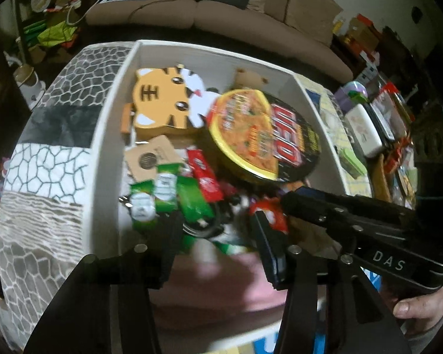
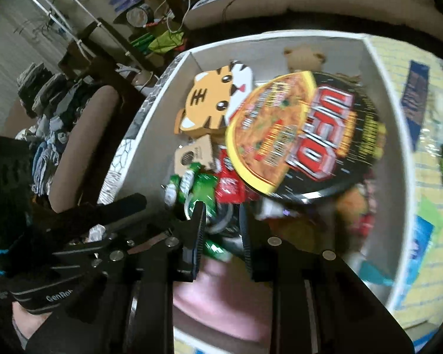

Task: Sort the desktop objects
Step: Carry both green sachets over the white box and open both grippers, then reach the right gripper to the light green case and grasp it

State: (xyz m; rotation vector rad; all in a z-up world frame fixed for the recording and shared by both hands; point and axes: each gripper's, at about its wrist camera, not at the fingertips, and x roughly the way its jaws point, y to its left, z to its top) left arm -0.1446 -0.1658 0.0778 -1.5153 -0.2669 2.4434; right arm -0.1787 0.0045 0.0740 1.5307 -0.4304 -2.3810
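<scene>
Both cameras look steeply down from close above into the white box, toward the sofa beyond its far wall. The left wrist view sits over the box's near left part, its left tool low in frame and the right tool entering from the right. The right wrist view hangs over the near middle, behind the right tool. Both share the instant noodle bowl, the tiger-face box and the green packets.
</scene>
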